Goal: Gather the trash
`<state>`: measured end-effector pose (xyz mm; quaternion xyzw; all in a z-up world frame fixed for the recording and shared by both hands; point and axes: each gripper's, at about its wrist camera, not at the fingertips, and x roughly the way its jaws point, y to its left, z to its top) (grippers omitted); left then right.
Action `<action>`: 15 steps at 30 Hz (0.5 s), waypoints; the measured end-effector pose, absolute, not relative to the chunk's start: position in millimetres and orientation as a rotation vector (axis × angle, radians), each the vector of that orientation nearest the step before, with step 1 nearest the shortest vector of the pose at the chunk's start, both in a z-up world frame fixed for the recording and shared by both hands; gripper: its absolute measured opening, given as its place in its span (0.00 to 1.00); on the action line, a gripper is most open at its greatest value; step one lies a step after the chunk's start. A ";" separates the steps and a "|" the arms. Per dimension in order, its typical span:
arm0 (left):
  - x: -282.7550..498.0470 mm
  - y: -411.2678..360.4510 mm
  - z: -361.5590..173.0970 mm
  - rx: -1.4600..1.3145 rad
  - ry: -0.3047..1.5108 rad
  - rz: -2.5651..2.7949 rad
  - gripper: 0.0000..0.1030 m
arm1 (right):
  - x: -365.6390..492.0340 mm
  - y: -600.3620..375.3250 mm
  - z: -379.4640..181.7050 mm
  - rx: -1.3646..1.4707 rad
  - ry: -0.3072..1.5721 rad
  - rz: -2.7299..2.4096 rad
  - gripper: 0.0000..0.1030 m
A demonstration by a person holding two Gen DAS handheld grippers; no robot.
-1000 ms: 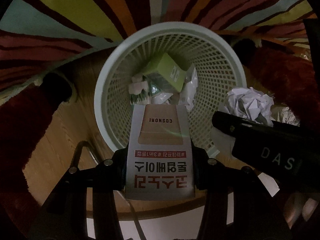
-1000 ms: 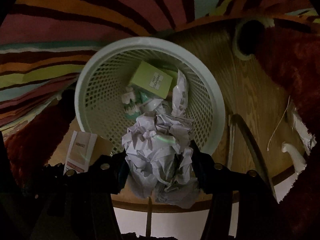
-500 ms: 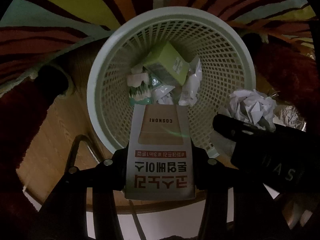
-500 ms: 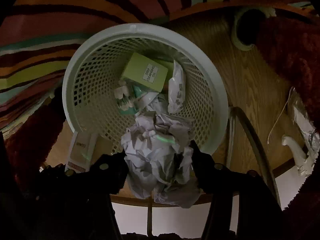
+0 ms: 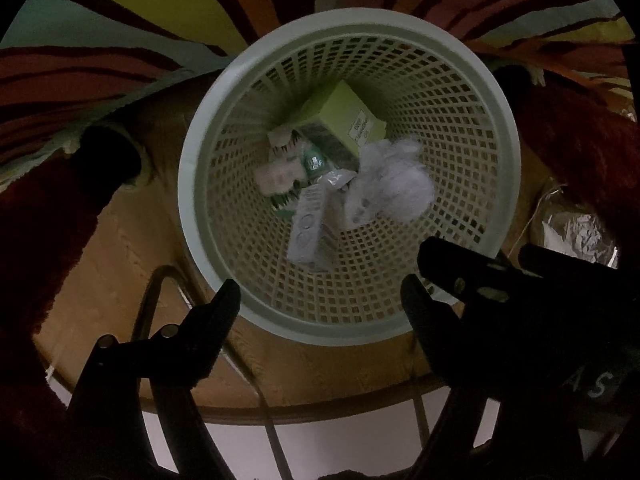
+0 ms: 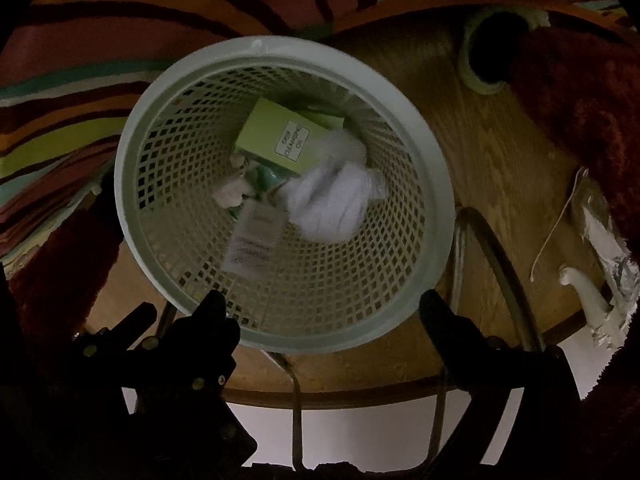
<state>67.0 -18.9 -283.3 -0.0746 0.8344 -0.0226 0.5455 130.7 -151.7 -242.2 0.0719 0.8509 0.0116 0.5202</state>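
Note:
A pale green mesh waste basket (image 5: 192, 200) (image 6: 132, 216) stands on a round wooden table, seen from above. Inside lie a green box (image 5: 344, 116) (image 6: 280, 136), a crumpled white paper ball (image 5: 392, 184) (image 6: 336, 200), blurred with motion, and a flat Korean-printed packet (image 5: 312, 224) (image 6: 256, 240), also blurred. Other small wrappers lie at the bottom. My left gripper (image 5: 320, 300) is open and empty above the basket's near rim. My right gripper (image 6: 324, 312) is open and empty above the near rim too; it shows in the left wrist view (image 5: 480, 280).
The wooden table (image 6: 500, 160) sits over a striped rug (image 5: 140, 8). Dark red furry cushions (image 6: 580, 100) flank the table. Crumpled foil (image 5: 580, 236) (image 6: 612, 256) and a white plastic piece (image 6: 580, 288) lie at the table's right edge.
Both grippers opened. The packet left my left gripper and the paper ball left my right gripper; both dropped into the basket. Both grippers moved further over the basket.

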 end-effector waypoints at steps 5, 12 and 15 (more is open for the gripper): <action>68.3 -17.8 -282.1 -0.180 1.970 -0.046 0.78 | 130.9 -152.4 -242.4 0.175 2.032 0.035 0.90; 70.4 -15.0 -276.0 -0.171 1.941 -0.029 0.78 | 129.9 -153.7 -234.5 0.196 2.003 0.036 0.90; 72.3 -12.3 -270.0 -0.173 1.911 -0.021 0.78 | 131.1 -156.5 -225.6 0.229 1.954 0.055 0.90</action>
